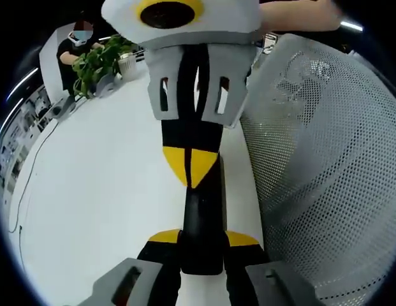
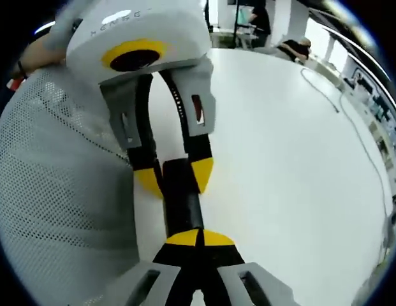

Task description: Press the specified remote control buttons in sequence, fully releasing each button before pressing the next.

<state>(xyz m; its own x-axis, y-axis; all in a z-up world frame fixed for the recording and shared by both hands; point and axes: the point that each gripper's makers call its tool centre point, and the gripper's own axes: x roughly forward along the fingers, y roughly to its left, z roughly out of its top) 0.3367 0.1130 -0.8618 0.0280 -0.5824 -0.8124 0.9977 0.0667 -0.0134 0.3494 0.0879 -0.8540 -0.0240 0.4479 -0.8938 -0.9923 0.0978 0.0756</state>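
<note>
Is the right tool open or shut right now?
Shut: the right tool has its yellow ends meeting with no gap, over the remote.

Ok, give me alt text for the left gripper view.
The left hand-held gripper clamps a black remote control above a white table, while the right hand-held gripper, jaws closed, rests its tips on it. A white mesh chair back stands alongside.

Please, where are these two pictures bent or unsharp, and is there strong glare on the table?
Left gripper view: the white table is evenly bright, without hard glare; the grey mesh chair back bulges from the fisheye bending; the green leafy plant near the rim looks soft. Right gripper view: the table's far edge curves strongly; the long black remote control in the middle is sharp.
</note>
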